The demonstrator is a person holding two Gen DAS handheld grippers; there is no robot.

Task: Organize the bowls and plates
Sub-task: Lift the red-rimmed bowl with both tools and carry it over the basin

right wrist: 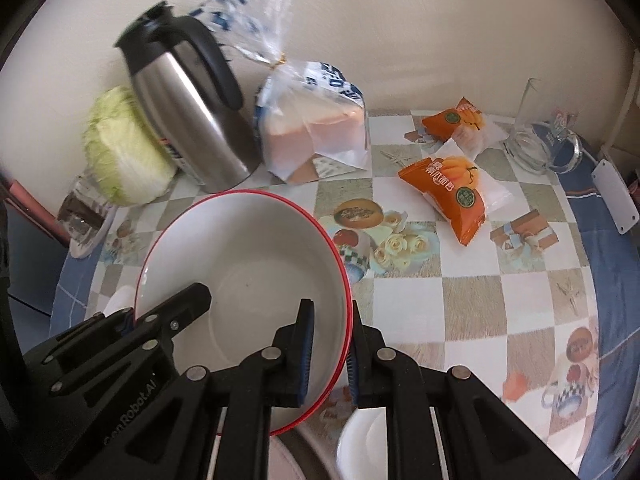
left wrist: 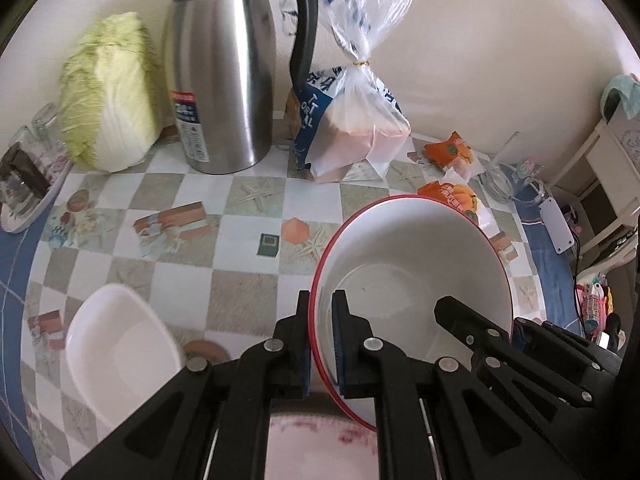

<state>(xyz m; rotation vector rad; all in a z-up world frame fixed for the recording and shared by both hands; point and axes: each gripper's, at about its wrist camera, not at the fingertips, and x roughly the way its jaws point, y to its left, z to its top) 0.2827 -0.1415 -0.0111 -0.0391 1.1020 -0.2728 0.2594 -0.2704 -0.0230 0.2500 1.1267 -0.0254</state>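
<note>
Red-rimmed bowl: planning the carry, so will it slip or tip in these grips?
The red-rimmed bowl looks glazed and stiff, so probably slippery. The left gripper and right gripper pinch only opposite rim edges, so it may tilt. Likely breakable.

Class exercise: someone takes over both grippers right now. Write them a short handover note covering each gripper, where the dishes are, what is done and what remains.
Left gripper: shut on the rim of the red-rimmed white bowl.
Right gripper: shut on the opposite rim of the same bowl, which is held tilted above the checked tablecloth.
Other dishes: a plain white dish sits on the cloth to the left, and another white dish shows low in the right wrist view.
Done: bowl gripped by both.
Left: set it down with the other dishes; where it goes is not shown.
</note>
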